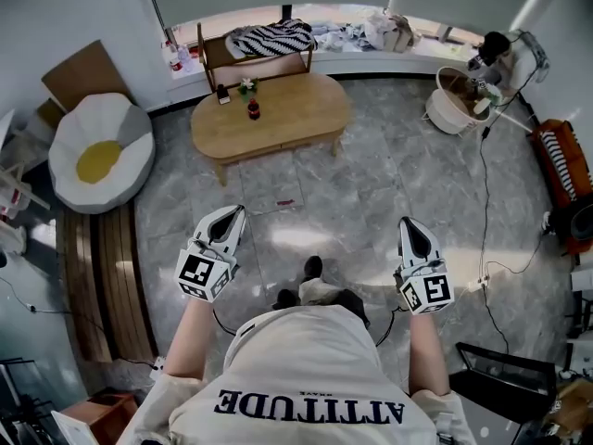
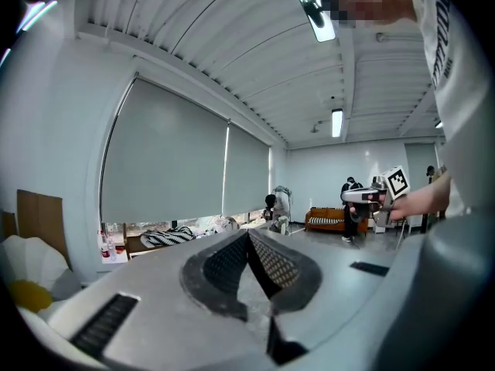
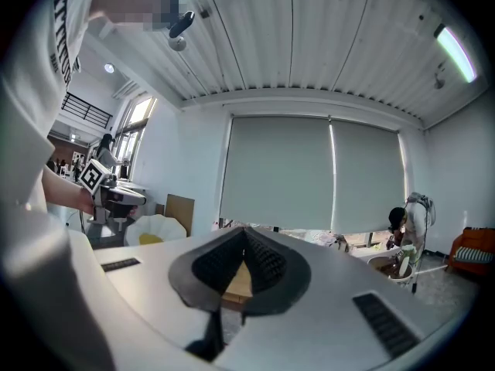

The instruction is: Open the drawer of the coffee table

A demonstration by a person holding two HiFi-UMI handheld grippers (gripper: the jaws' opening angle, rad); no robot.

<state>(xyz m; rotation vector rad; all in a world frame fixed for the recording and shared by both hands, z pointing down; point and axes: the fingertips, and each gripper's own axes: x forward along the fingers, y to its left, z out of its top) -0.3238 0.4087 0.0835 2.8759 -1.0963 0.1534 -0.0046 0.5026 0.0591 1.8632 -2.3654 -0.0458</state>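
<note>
Head view: the coffee table [image 1: 278, 109] is seen well ahead, its drawer not made out yet. Both the left gripper [image 1: 238, 211] and right gripper [image 1: 409, 223] are closed tight, empty. 1 should probably be opened before the drawer is reached.

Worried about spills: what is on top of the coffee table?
A dark bottle, a small plant and a small dark object; nothing covers the coffee table top.
</note>
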